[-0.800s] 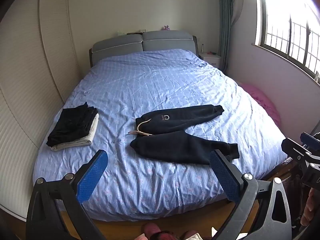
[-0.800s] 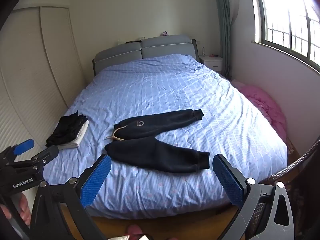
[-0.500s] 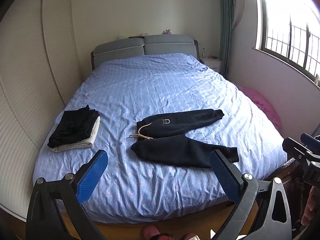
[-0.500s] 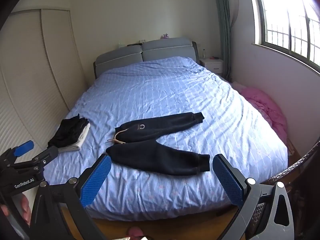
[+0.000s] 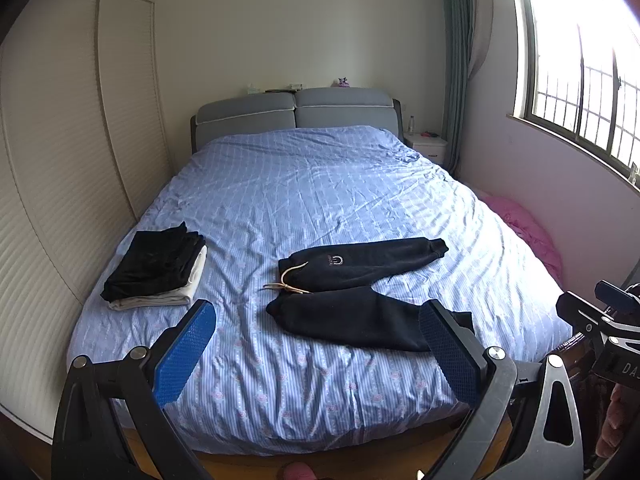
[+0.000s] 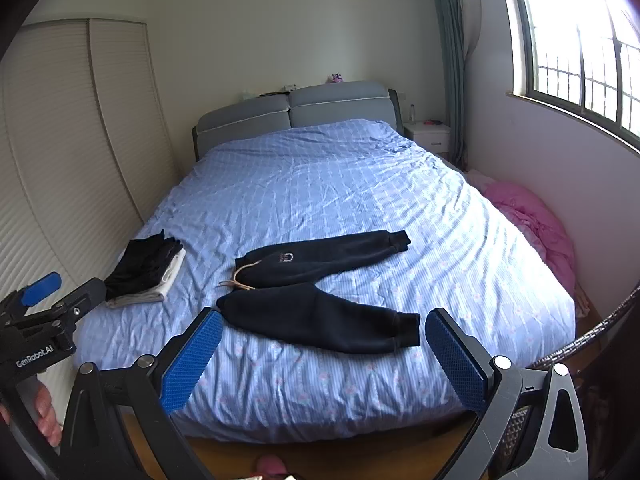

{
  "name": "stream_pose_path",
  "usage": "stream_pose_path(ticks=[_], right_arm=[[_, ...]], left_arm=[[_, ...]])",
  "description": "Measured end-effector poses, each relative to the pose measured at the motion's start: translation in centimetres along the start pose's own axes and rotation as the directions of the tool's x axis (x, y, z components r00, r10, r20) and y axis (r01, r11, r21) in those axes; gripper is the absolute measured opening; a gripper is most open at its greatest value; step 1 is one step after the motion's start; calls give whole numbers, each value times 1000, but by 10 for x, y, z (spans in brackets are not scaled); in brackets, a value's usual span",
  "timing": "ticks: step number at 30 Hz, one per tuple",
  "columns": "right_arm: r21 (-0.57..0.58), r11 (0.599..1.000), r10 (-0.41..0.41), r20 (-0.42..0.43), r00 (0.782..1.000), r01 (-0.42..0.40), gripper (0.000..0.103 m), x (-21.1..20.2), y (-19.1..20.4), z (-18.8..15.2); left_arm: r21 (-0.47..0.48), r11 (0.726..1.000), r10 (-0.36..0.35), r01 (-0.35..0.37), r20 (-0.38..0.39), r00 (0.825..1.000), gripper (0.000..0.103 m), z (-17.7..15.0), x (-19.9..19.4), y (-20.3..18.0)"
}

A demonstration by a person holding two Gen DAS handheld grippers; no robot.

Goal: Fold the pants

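Black jogger pants (image 5: 360, 288) lie spread flat on the blue bed (image 5: 320, 184), waist with a tan drawstring to the left, both legs running right. They also show in the right wrist view (image 6: 320, 284). My left gripper (image 5: 320, 350) is open and empty, held off the foot of the bed, short of the pants. My right gripper (image 6: 324, 354) is open and empty, also off the foot of the bed. Each gripper shows at the edge of the other's view.
A stack of folded clothes (image 5: 156, 268), black on white, sits at the bed's left edge. A pink bundle (image 6: 532, 224) lies on the floor right of the bed. A wardrobe (image 5: 60, 160) lines the left wall. A nightstand (image 5: 426, 148) stands by the headboard.
Both grippers have drawn back and tilted up a little, so the bed and pants sit lower in both views. Jaws stay open; the pants have not moved.
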State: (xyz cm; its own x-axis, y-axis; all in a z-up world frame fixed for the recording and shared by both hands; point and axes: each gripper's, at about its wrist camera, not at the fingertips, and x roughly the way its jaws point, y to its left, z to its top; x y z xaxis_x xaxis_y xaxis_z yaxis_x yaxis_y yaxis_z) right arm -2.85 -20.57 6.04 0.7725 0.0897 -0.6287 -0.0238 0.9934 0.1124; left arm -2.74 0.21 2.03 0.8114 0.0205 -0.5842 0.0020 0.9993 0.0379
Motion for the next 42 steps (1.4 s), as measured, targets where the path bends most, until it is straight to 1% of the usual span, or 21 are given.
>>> stream_pose_path(ticks=[7, 15, 22, 35, 42], right_arm=[[-2, 1000, 7, 3, 1000, -7, 103, -4, 2, 1], [-8, 1000, 11, 13, 1000, -10, 103, -9, 6, 3], [-16, 1000, 13, 21, 1000, -13, 103, -8, 5, 3], [-18, 1000, 19, 25, 1000, -19, 103, -8, 2, 4], [-9, 1000, 18, 23, 1000, -17, 103, -7, -3, 5]], left_arm=[[23, 1000, 17, -17, 21, 1000, 103, 3, -7, 0], [-3, 1000, 16, -16, 31, 999, 103, 3, -10, 6], [3, 1000, 6, -6, 53, 999, 103, 3, -14, 2], [-11, 1000, 13, -13, 42, 999, 103, 8, -10, 3], [-12, 1000, 10, -9, 48, 999, 103, 8, -10, 1]])
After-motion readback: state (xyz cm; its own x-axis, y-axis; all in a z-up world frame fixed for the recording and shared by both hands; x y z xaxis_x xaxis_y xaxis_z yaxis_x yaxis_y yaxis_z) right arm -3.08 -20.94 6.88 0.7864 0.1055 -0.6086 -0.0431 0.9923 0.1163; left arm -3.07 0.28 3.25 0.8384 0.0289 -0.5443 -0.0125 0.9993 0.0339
